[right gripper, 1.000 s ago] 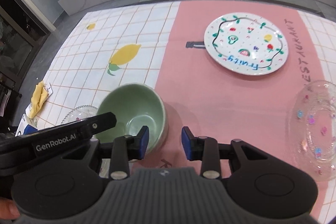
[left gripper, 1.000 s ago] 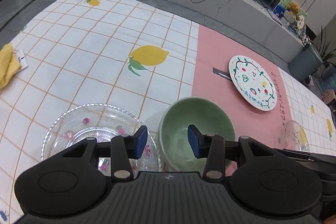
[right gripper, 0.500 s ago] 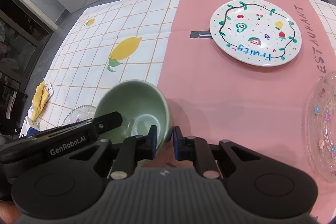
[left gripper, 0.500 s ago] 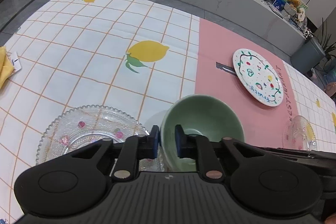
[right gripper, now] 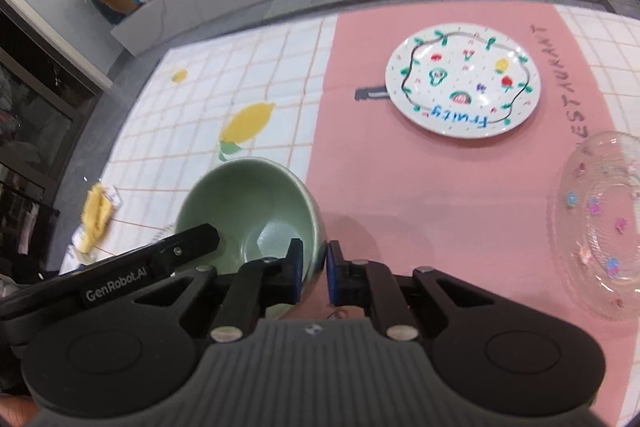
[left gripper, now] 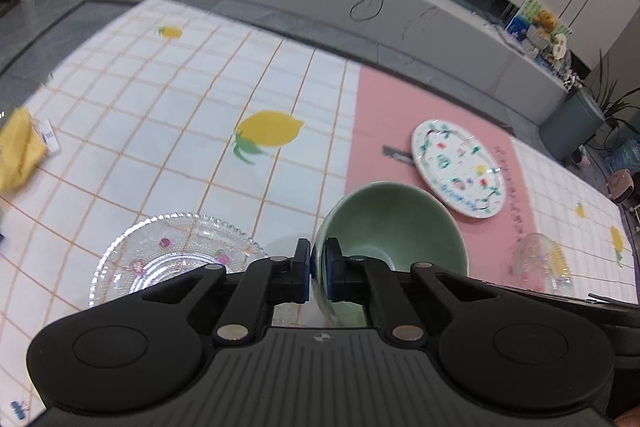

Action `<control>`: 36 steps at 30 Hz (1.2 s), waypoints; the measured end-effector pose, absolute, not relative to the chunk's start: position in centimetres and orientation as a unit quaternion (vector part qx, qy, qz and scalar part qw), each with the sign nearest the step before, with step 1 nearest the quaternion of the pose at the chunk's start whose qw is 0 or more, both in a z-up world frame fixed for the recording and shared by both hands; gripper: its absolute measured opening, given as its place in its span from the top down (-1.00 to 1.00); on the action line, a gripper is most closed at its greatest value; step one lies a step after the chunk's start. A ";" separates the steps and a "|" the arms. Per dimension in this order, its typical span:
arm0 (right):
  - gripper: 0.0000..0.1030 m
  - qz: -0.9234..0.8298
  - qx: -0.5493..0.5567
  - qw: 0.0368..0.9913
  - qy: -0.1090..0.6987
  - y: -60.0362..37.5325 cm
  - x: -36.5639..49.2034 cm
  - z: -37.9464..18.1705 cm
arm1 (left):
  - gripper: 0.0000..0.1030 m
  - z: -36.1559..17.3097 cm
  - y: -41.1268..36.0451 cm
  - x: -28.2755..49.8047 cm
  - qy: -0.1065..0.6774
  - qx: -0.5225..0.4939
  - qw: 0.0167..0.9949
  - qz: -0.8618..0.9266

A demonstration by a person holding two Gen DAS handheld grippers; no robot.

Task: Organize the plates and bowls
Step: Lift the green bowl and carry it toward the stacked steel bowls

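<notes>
At the left edge of the tabletop [left gripper: 120, 131] lies a yellow cloth [left gripper: 18, 147], well apart from the dishes. Nearer the person, toward the near-left part of the tabletop, rests a clear glass plate [left gripper: 168, 259] with small coloured dots. Just beside it to the right is the green bowl [left gripper: 394, 227], the thing in hand: the left claw [left gripper: 318, 269] has just been closing and now pinches the bowl's left wall, one pad outside and one inside. In the right wrist view the right claw [right gripper: 314, 273] has likewise just been closing and now clamps the bowl's right wall [right gripper: 316, 223] in the same way. The bowl sits at the seam where the checked cloth meets the pink panel, near the front edge. Further right on the pink panel, toward the far edge, lies the painted fruit plate [right gripper: 462, 83], and near the right edge a second glass dish [right gripper: 600, 219]. The step appears to be a two-handed pickup of the bowl, early in the tidying. The next move likely calls for both hands rising together and level, then carrying the bowl to wherever the dishes are to be gathered; uneven lifting could twist the rim out of either pinch.
</notes>
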State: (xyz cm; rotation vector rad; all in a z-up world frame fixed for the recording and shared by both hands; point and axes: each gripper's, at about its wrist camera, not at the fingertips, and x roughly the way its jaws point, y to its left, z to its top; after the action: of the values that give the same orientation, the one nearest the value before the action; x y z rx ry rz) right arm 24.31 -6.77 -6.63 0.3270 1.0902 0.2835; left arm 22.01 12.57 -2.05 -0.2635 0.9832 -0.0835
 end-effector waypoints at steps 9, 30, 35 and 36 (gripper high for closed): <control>0.81 0.152 0.190 0.848 0.470 -8.9 17.9 -1.6 | 0.84 3.8 10.9 15.9 0.427 -0.110 0.896 -0.044; 0.81 0.143 0.215 0.845 0.468 -11.6 6.3 -1.2 | 0.83 3.0 9.9 6.7 0.441 -0.142 0.885 -0.048; 0.82 0.139 0.221 0.837 0.481 -11.5 6.4 -2.4 | 0.84 2.1 9.9 6.2 0.453 -0.144 0.879 -0.044; 0.82 0.138 0.220 0.836 0.483 -11.4 6.5 -2.5 | 0.84 1.8 9.9 6.2 0.456 -0.145 0.877 -0.043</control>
State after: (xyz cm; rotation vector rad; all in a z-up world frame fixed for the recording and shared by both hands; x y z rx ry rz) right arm 6.47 -11.44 -2.54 0.4655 1.0231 0.2918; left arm 6.21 9.95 1.84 -0.3017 0.9504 -0.0900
